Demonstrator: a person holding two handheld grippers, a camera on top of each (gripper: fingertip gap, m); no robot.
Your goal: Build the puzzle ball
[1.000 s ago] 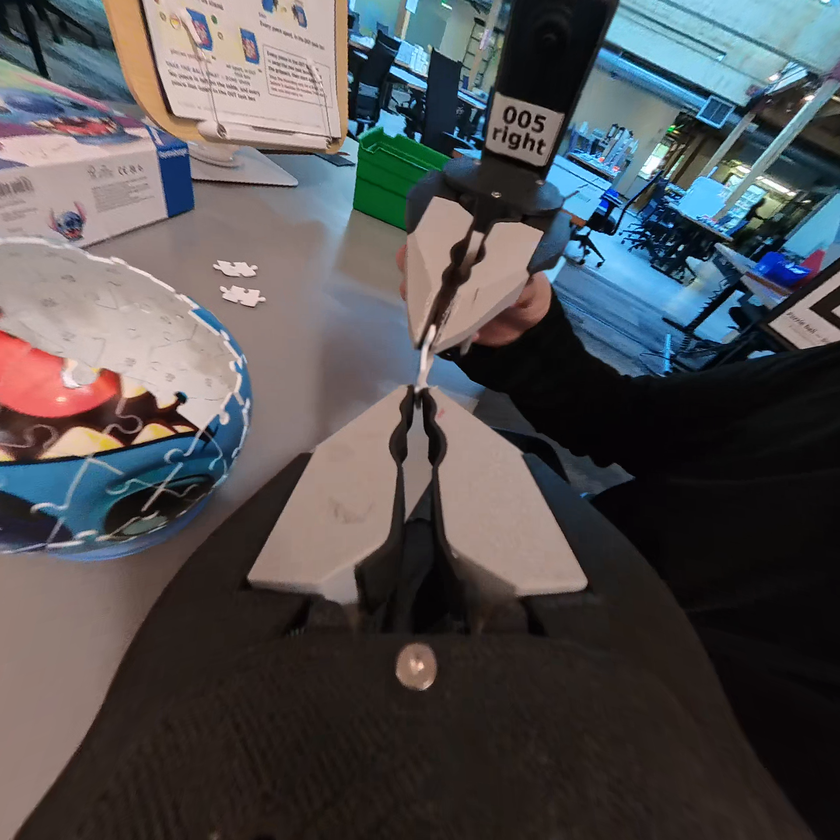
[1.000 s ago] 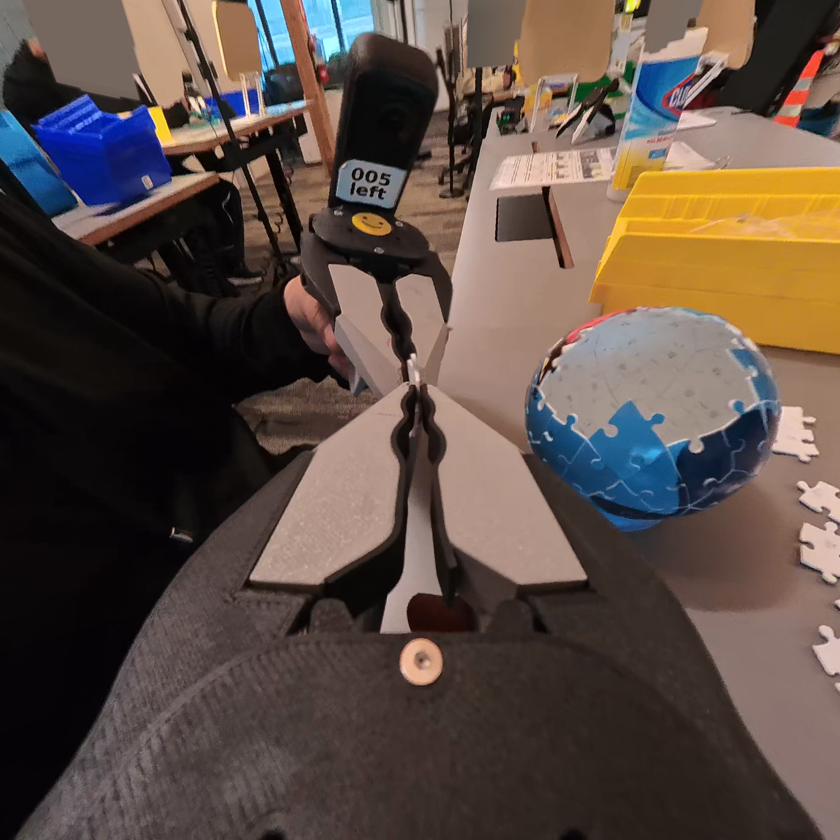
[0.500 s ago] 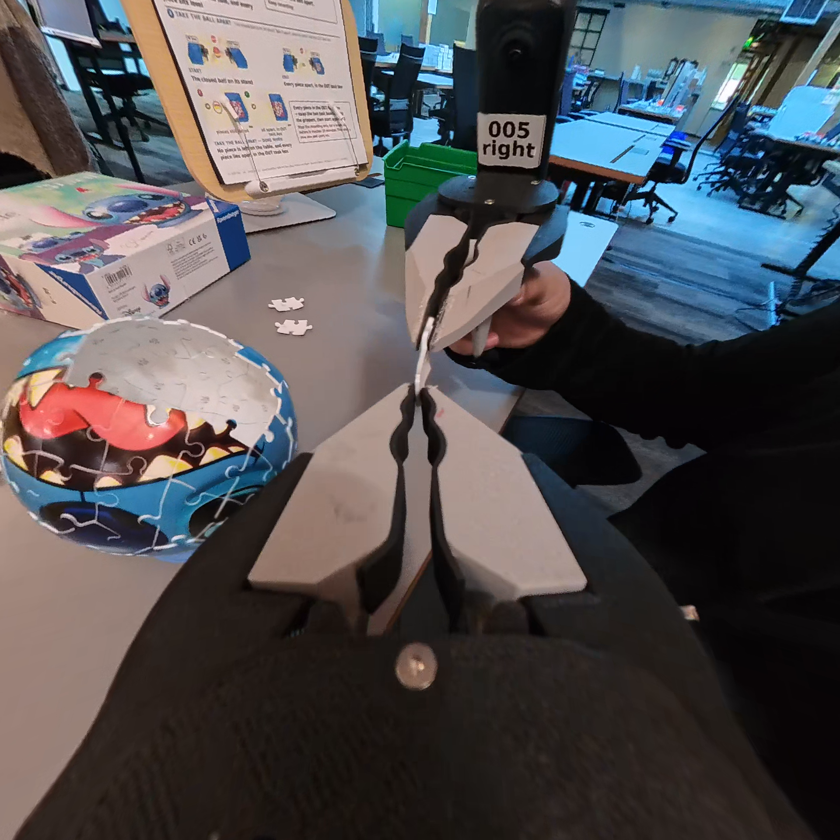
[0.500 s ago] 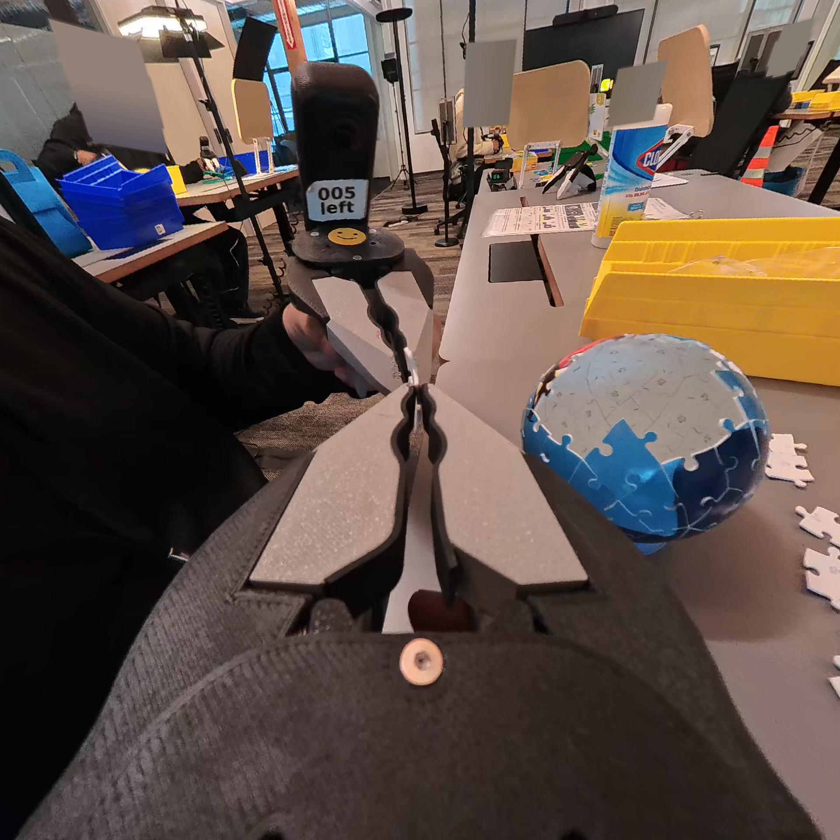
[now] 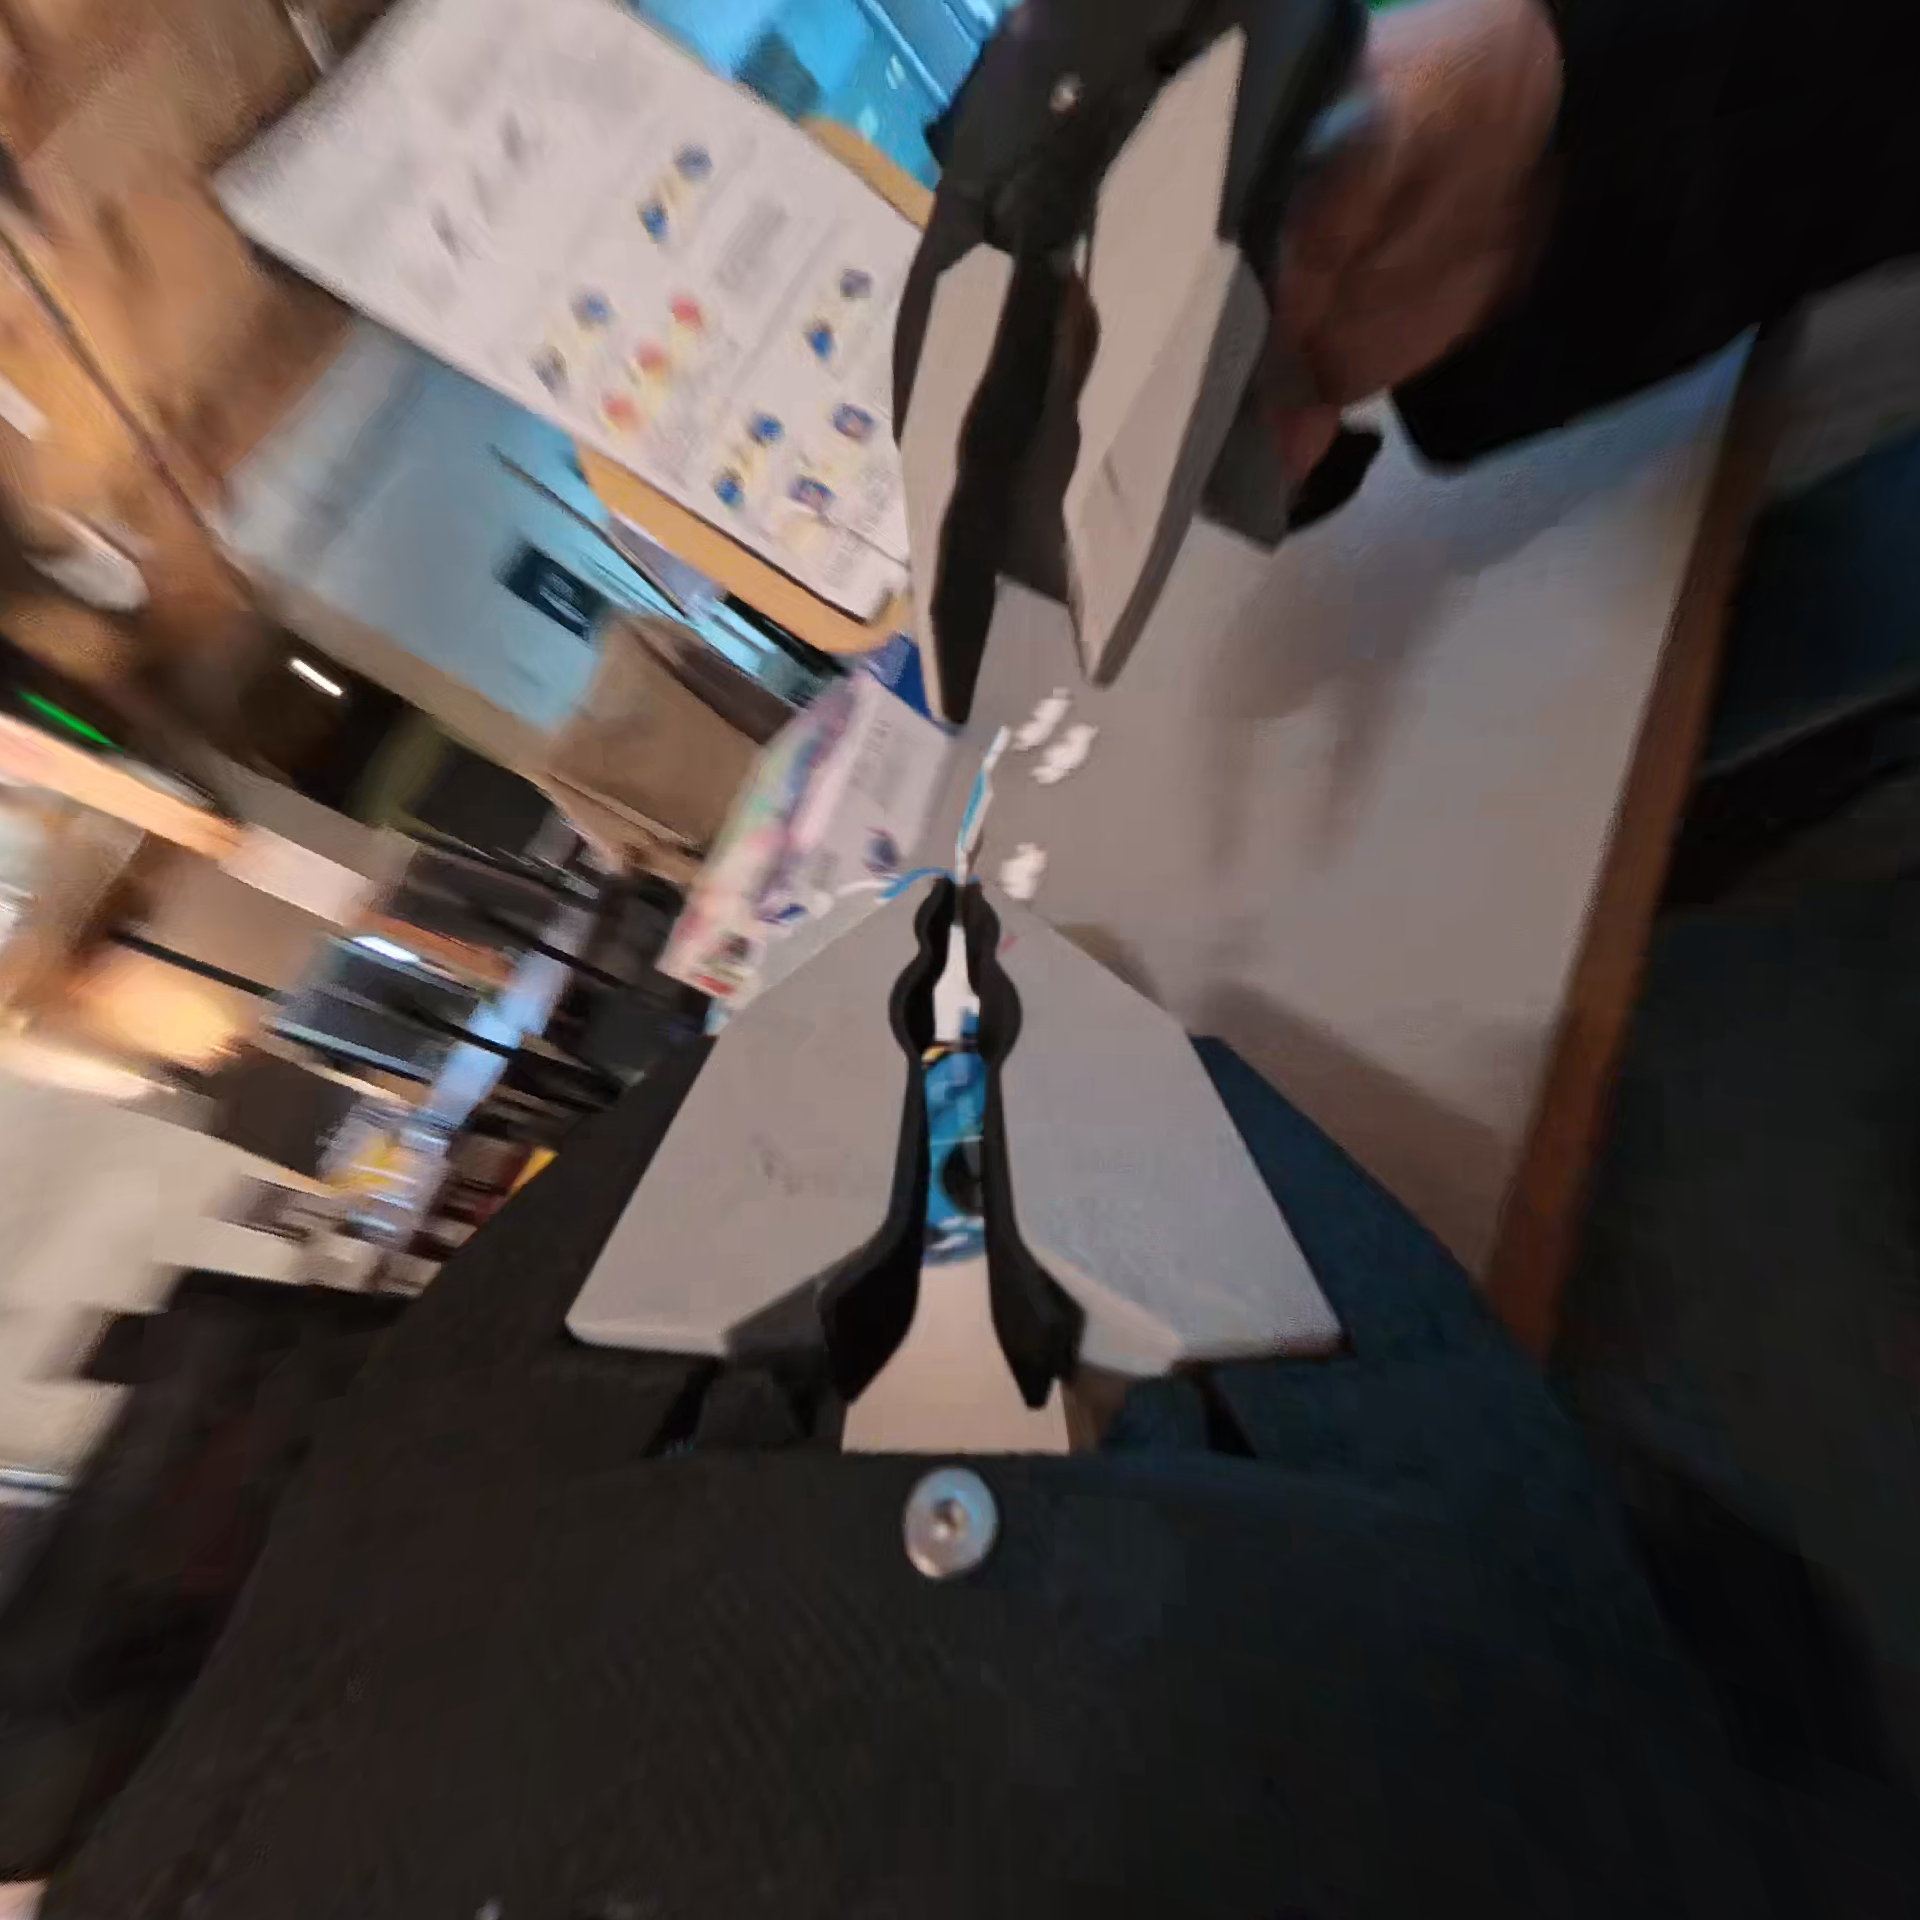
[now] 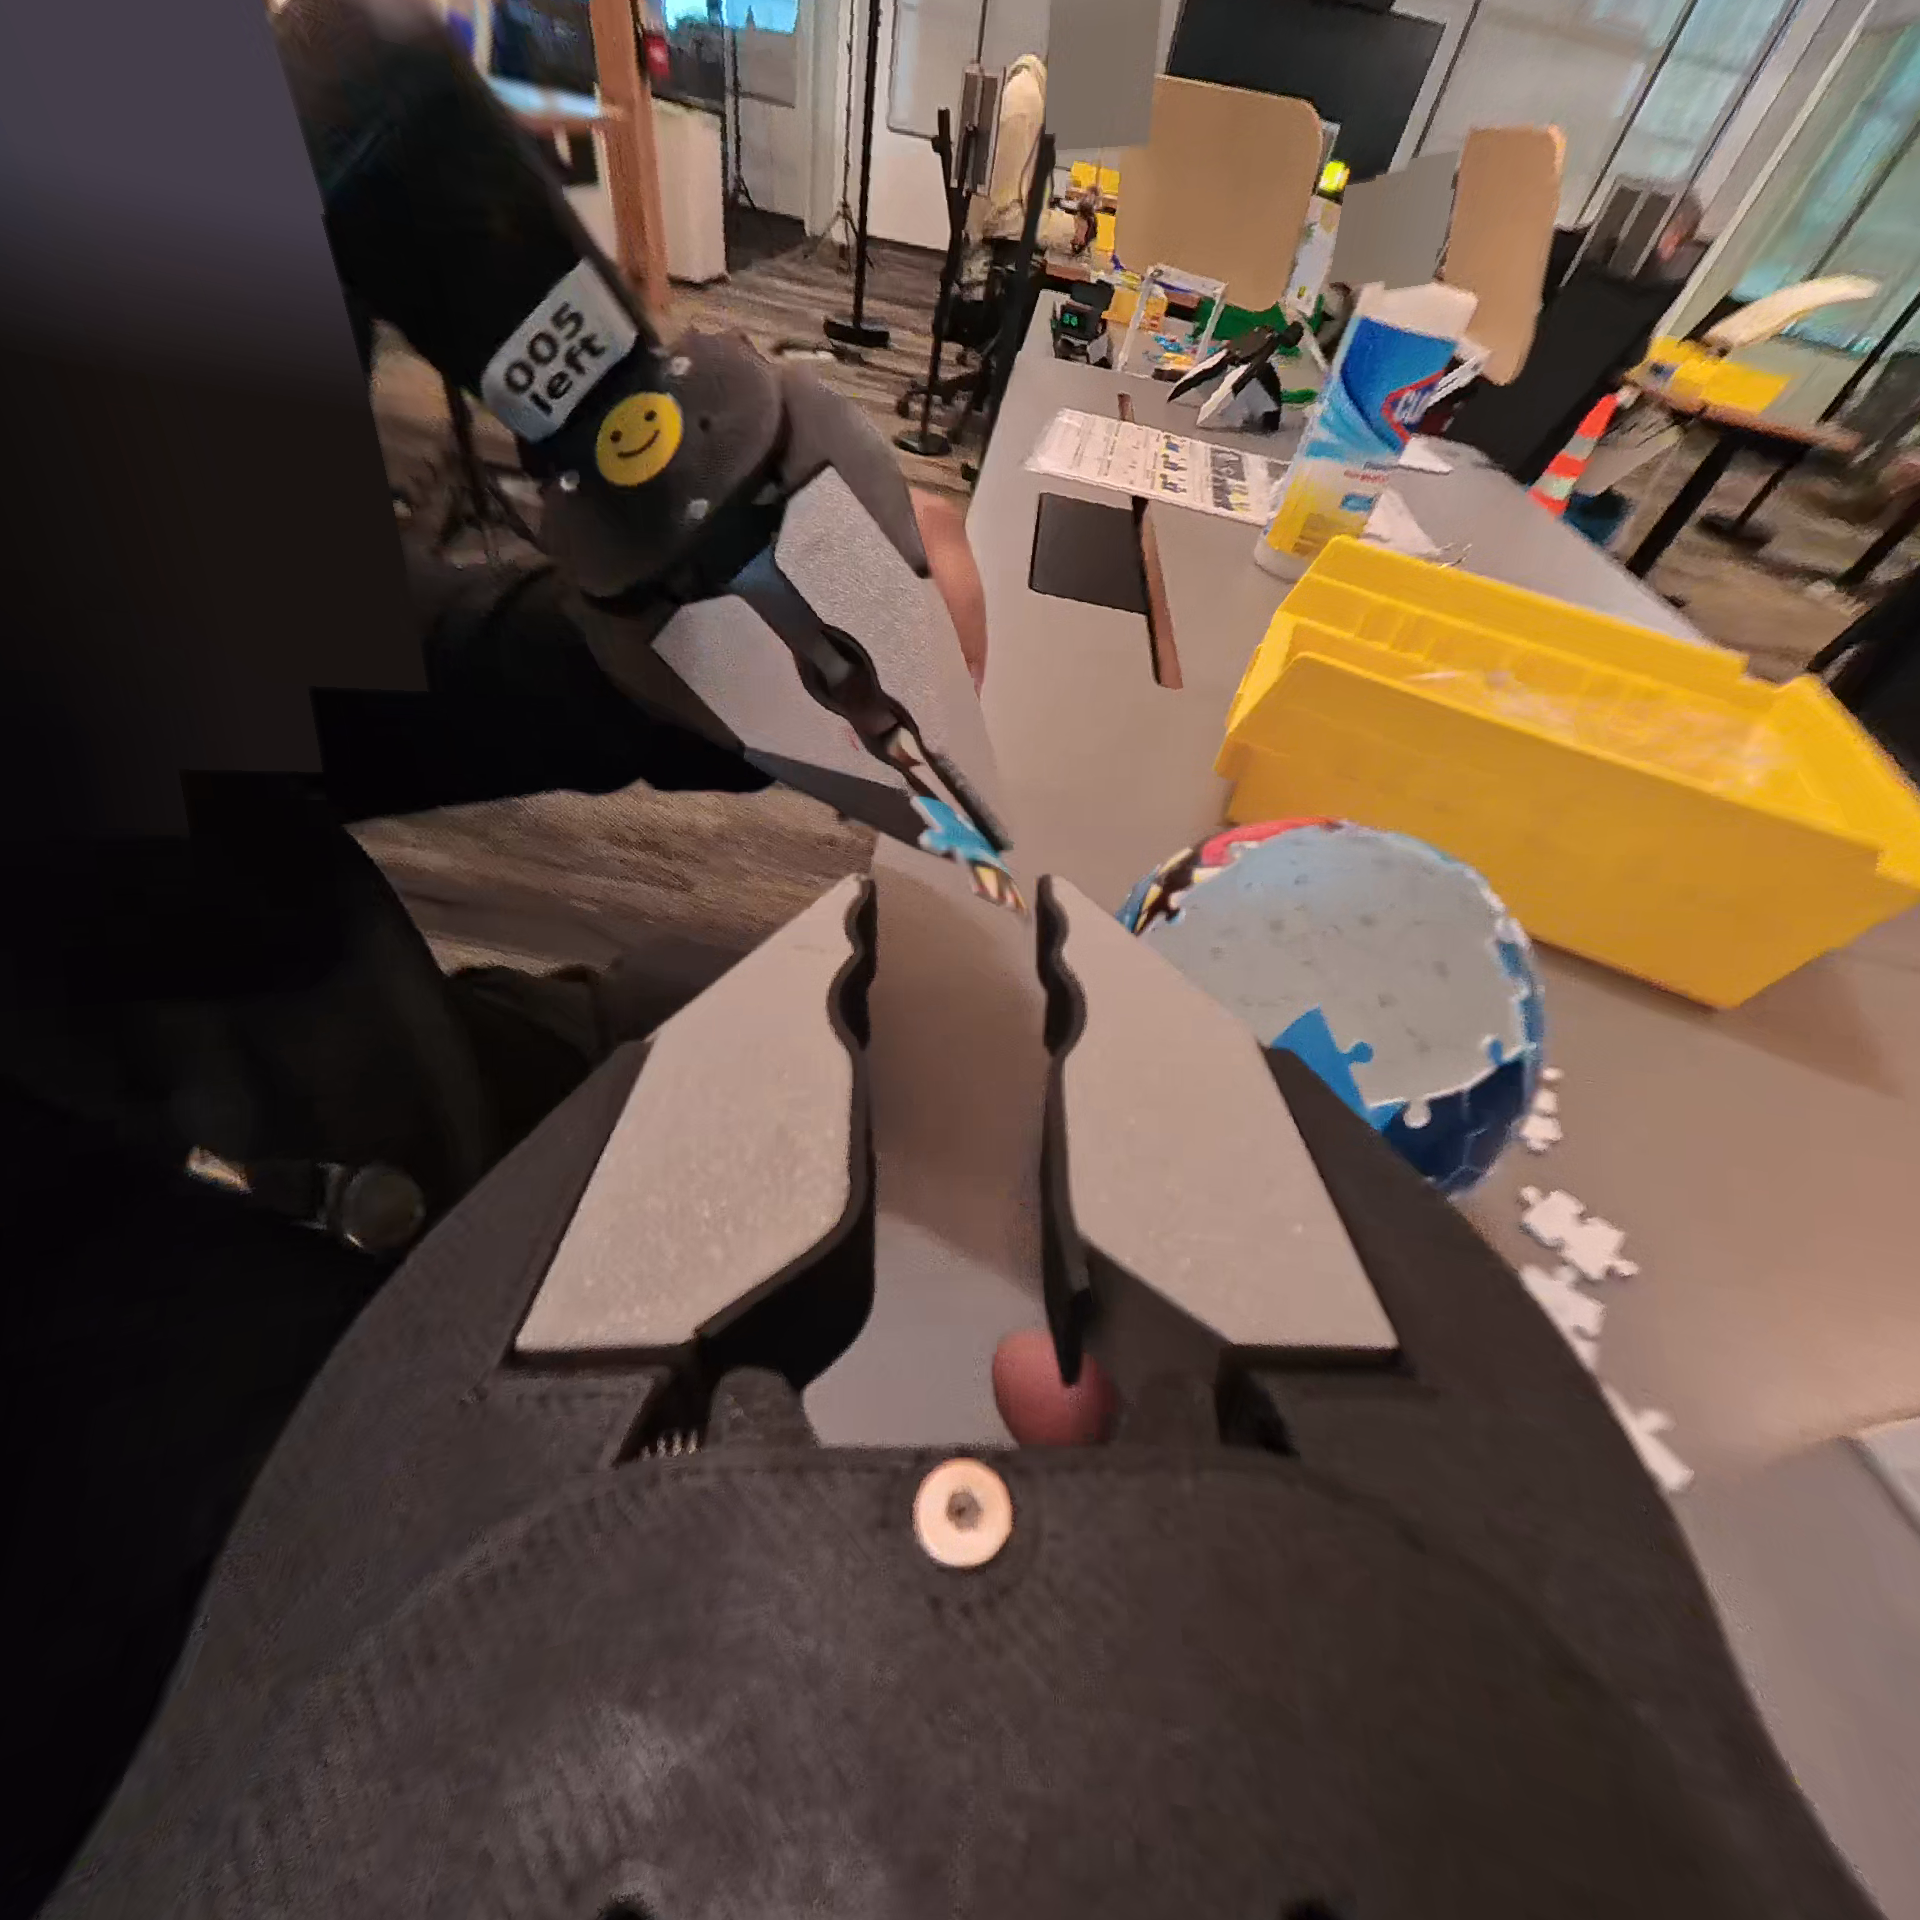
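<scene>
My left gripper (image 5: 954, 894) is shut on a thin blue puzzle piece (image 5: 977, 800) that sticks out past its tips; its view is badly blurred. In the right wrist view the left gripper (image 6: 961, 821) comes in from the upper left, with the blue piece (image 6: 961, 836) pinched at its tips. My right gripper (image 6: 954, 904) is open and empty; the piece hangs just above its right fingertip (image 6: 1044, 899) without being pressed. The right gripper (image 5: 1023, 665) also shows open at the top of the left wrist view. The partly built blue puzzle ball (image 6: 1340, 987) sits on the grey table (image 6: 1714, 1122) to the right.
A yellow bin (image 6: 1558, 758) stands behind the ball. Loose white puzzle pieces (image 6: 1574, 1236) lie to the right of the ball, and others (image 5: 1049, 748) lie beyond the left gripper. A puzzle box (image 5: 821, 821), an instruction sheet on a stand (image 5: 644, 270) and a wipes canister (image 6: 1361, 426) are farther off.
Both grippers were shut on the piece, tip to tip. The right gripper has opened and let go; the left gripper keeps the piece and has swung and tilted sharply.
</scene>
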